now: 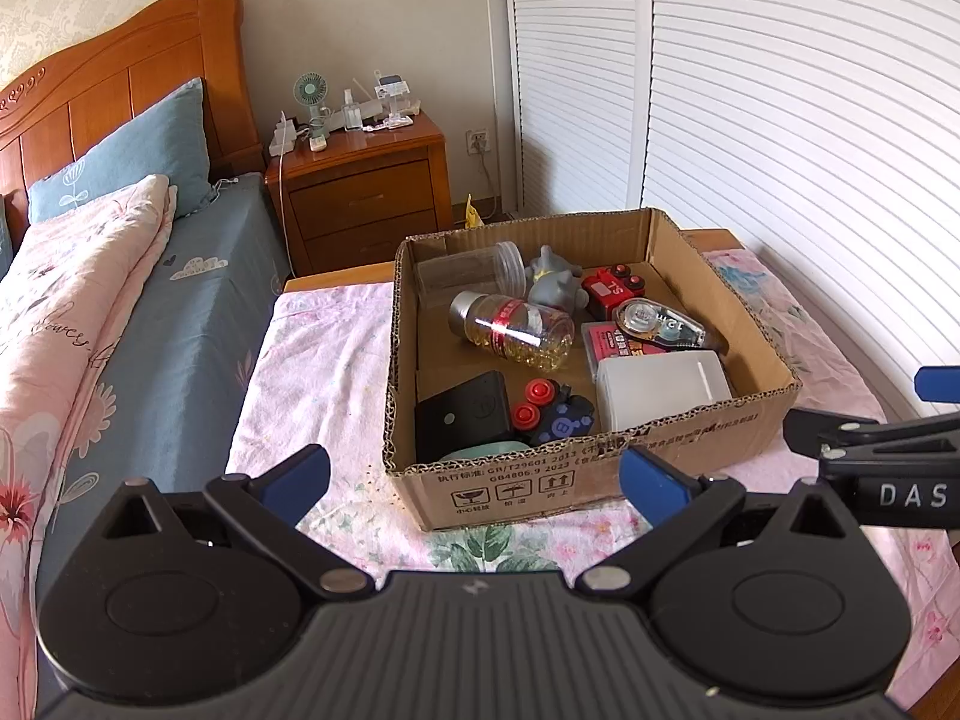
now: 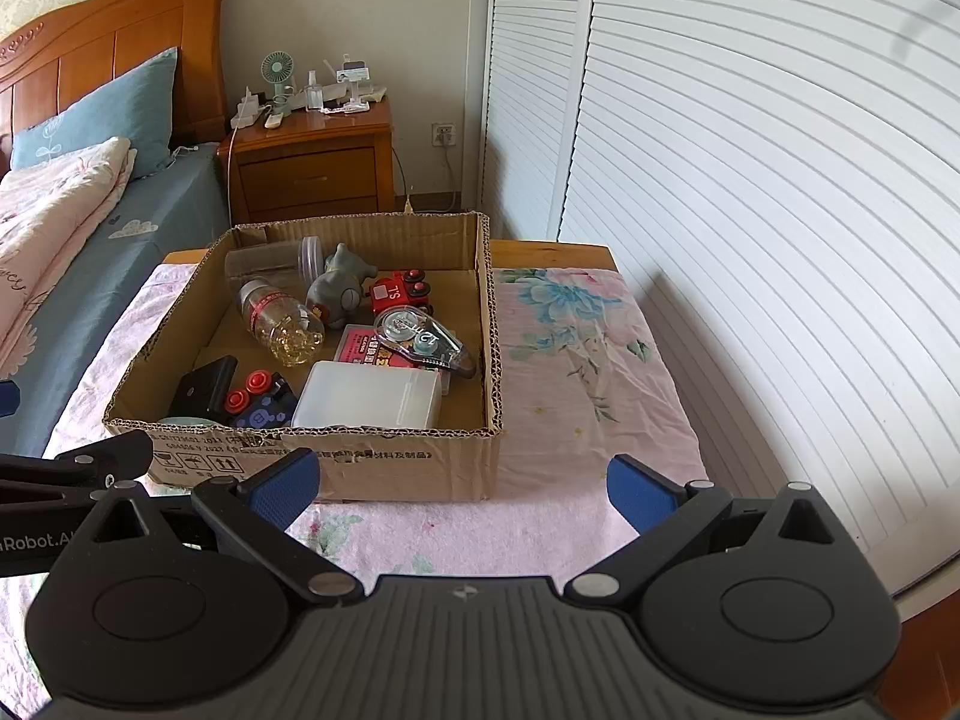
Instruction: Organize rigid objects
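Observation:
An open cardboard box [image 1: 600,474] [image 2: 384,462] sits on a table with a pink floral cloth. Inside lie a bottle of yellow capsules [image 1: 516,330] [image 2: 282,324], a clear jar [image 1: 468,273], a grey toy figure [image 1: 555,282] [image 2: 339,291], a red toy vehicle [image 1: 612,288] [image 2: 402,294], a correction tape [image 1: 657,324] [image 2: 420,336], a white plastic case [image 1: 660,387] [image 2: 372,396], a black box [image 1: 462,414] and a dark toy with red buttons [image 1: 552,411] [image 2: 258,399]. My left gripper [image 1: 474,483] is open in front of the box's near wall. My right gripper [image 2: 462,489] is open near its right front corner. Neither holds anything.
A bed with a pink quilt [image 1: 72,312] and blue pillow [image 1: 132,150] lies to the left. A wooden nightstand [image 1: 360,192] [image 2: 312,162] with a small fan stands behind. White louvred doors [image 1: 780,120] [image 2: 750,150] run along the right. Bare cloth [image 2: 588,360] lies right of the box.

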`<state>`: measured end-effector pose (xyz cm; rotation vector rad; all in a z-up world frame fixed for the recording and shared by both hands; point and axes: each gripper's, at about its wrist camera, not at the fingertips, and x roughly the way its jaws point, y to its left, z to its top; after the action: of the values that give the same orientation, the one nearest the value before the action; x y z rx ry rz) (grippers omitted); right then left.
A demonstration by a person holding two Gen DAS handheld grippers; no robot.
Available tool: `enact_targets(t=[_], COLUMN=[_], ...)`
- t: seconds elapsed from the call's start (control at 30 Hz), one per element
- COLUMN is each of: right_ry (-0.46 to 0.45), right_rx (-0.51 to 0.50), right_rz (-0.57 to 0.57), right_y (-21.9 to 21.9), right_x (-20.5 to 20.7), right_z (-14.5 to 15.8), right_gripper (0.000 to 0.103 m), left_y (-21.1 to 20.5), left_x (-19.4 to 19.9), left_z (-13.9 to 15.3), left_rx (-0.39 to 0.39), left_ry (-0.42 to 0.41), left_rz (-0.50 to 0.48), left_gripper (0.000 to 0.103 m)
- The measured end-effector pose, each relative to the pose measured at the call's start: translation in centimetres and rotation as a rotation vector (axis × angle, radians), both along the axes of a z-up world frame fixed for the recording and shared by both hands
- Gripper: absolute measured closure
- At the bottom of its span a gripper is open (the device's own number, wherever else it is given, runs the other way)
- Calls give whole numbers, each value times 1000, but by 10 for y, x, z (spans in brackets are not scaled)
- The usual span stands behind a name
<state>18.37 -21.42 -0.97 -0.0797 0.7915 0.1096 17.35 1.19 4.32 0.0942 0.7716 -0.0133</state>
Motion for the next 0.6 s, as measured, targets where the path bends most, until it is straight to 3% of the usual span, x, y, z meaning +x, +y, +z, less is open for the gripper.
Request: enact_targets(t=[0.6], right_ry=[-3], right_rx=[1], right_rz=[-5], right_y=[-2], right_x=[3], right_z=[3], right_gripper=[0], left_y=[2], left_x=[0], left_z=[0], left_rx=[3], left_ry=[-1], left_rz=[3], left_gripper=[1])
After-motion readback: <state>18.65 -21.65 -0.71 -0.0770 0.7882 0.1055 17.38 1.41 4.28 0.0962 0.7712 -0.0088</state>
